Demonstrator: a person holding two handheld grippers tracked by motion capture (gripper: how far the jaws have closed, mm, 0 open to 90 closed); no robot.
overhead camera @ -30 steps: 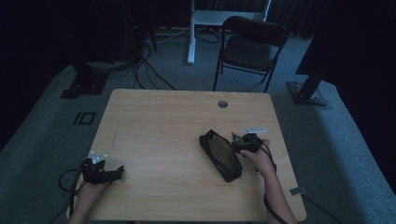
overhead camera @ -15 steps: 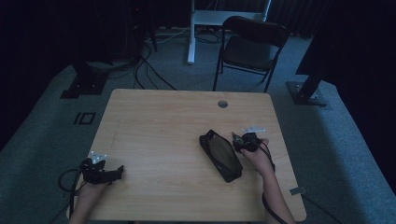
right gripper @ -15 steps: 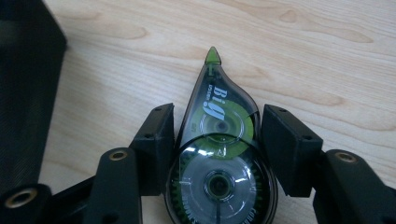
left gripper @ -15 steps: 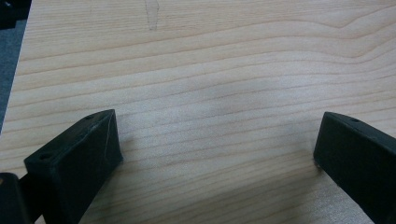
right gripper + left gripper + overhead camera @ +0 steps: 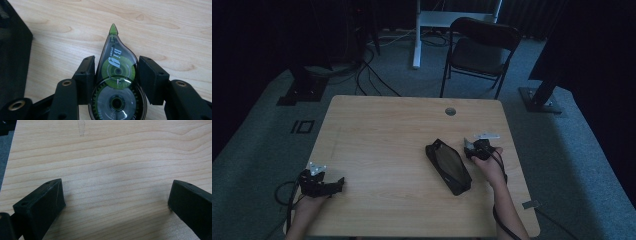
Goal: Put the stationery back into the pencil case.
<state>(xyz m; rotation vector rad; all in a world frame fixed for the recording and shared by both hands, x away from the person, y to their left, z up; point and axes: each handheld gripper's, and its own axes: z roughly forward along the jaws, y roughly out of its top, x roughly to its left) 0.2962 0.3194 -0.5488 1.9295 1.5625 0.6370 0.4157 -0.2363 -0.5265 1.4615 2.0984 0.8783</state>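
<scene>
While the left claw [image 5: 115, 202] rests wide open and empty far from the black pouch [image 5: 448, 166], the right claw [image 5: 116, 75] just beside that pouch grips a correction-tape dispenser [image 5: 116, 82], its green tip pointing straight ahead over the counter [image 5: 162, 30].

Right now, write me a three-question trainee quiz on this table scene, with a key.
1. True or false: the left gripper holds something.
2. What sits between the right gripper's jaws?
A. correction tape dispenser
B. pen
C. key
3. Fill in: the black mesh pouch lies on the wooden ____.

Key: 1 false, it is open over bare wood. 2 A. 3 table.
</scene>
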